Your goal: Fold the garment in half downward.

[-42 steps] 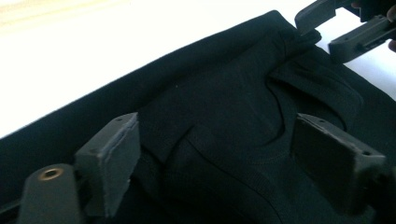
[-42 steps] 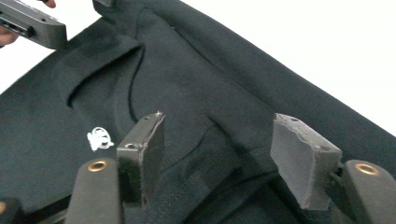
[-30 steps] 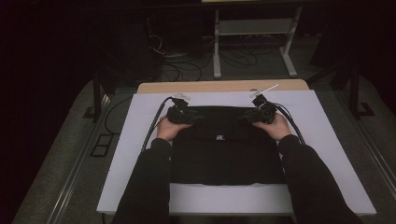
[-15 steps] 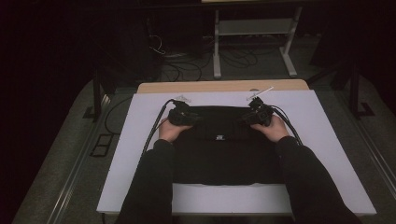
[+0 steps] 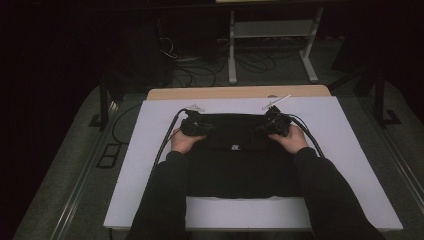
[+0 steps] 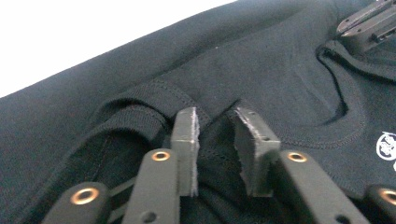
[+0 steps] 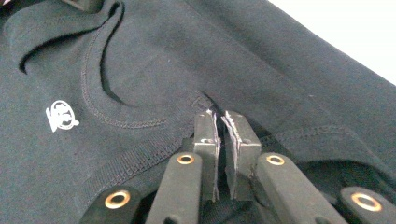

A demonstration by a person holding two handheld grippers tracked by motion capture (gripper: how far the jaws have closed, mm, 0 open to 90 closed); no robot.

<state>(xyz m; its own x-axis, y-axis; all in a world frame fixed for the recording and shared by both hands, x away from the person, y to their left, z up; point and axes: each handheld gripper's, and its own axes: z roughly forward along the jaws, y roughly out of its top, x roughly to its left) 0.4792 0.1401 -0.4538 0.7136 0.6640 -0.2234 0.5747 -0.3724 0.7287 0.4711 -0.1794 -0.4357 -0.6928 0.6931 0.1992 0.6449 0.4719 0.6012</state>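
Both grippers pinching the far edge of a black sweatshirt

The sweatshirt (image 5: 235, 160) lies flat mid-table on the white board (image 5: 350, 150). The left gripper (image 6: 215, 126) sits at its 11 o'clock corner; its jaws have just been closing, a fold of ribbed fabric between them with a gap left, so not yet clamped. The right gripper (image 7: 218, 122) at 1 o'clock has closed nearly together on the cloth. Matching grips on both shoulders would likely let the garment lift evenly for folding.
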